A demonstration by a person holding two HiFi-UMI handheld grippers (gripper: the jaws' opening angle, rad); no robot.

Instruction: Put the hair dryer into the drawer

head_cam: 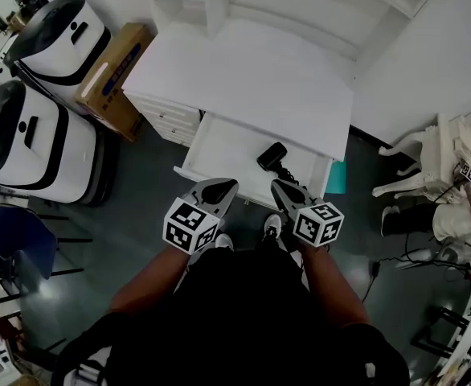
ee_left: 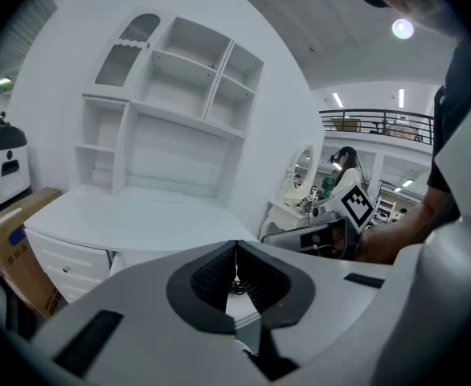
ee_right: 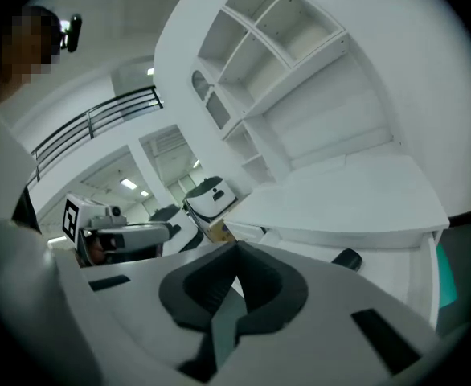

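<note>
The black hair dryer (head_cam: pixel 273 158) lies inside the open white drawer (head_cam: pixel 217 145), toward its right side. It shows as a dark end (ee_right: pixel 347 258) in the right gripper view. My left gripper (head_cam: pixel 220 188) hovers in front of the drawer's near edge, jaws shut with nothing between them; its tips meet in the left gripper view (ee_left: pixel 236 246). My right gripper (head_cam: pixel 287 190) hangs beside it, just short of the dryer, also shut and empty (ee_right: pixel 236 250). Neither gripper touches the dryer.
The drawer belongs to a white desk (head_cam: pixel 251 71) with a shelf hutch (ee_left: pixel 179 95) at its back. Two white robot units (head_cam: pixel 34 135) and a cardboard box (head_cam: pixel 115 75) stand at the left. A blue chair (head_cam: pixel 18 236) is lower left. A white chair (head_cam: pixel 424 163) and a seated person (head_cam: pixel 468 207) are right.
</note>
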